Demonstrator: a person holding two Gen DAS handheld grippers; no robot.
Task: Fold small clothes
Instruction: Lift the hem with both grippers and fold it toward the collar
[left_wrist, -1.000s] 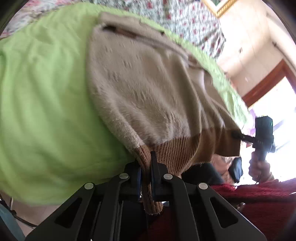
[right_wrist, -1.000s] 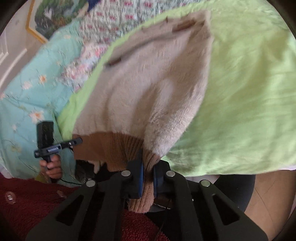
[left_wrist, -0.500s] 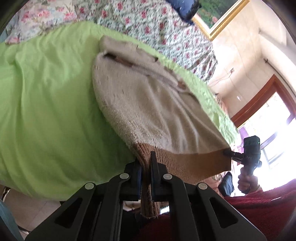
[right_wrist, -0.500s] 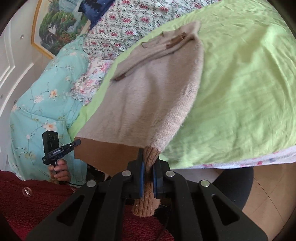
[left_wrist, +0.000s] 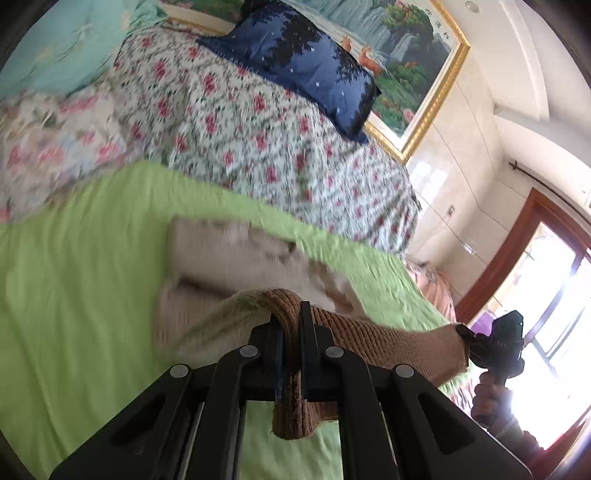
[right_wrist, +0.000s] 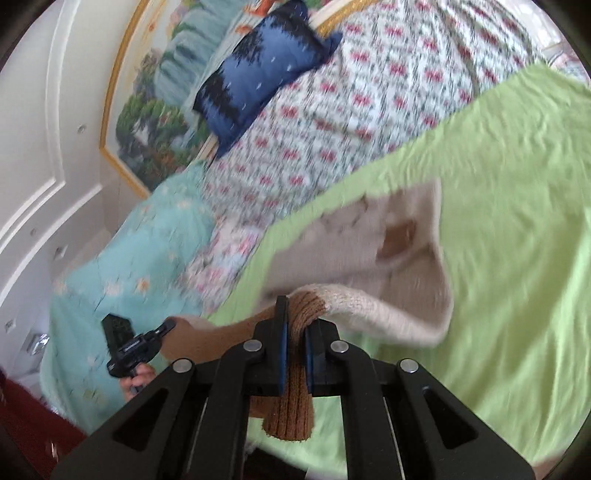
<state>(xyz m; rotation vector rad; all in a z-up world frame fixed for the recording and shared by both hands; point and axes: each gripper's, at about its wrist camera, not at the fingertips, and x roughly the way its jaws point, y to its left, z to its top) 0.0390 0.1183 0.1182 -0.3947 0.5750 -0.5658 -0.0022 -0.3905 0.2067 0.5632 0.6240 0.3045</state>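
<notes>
Left tongs (left_wrist: 291, 325): clamped on the brown ribbed hem (left_wrist: 388, 343) of the beige sweater (left_wrist: 221, 258).
Right tongs (right_wrist: 295, 325): clamped on the same hem at its other corner.
Sweater position: hem is held stretched between both tongs, above the body; collar end is laid on the green sheet (left_wrist: 74, 295) of the bed.
Progress: a lengthwise fold is judged under way, hem carried toward the collar; not yet laid down.
Remaining: hem to be set down, released, smoothed.

My left claw (left_wrist: 291, 325) is matt black plastic with small metal rivets. The sweater (left_wrist: 229, 266) is fuzzy beige knit, its brown hem (right_wrist: 295, 391) coarse and ribbed. The green sheet (left_wrist: 74, 295) is smooth, matt cloth.
</notes>
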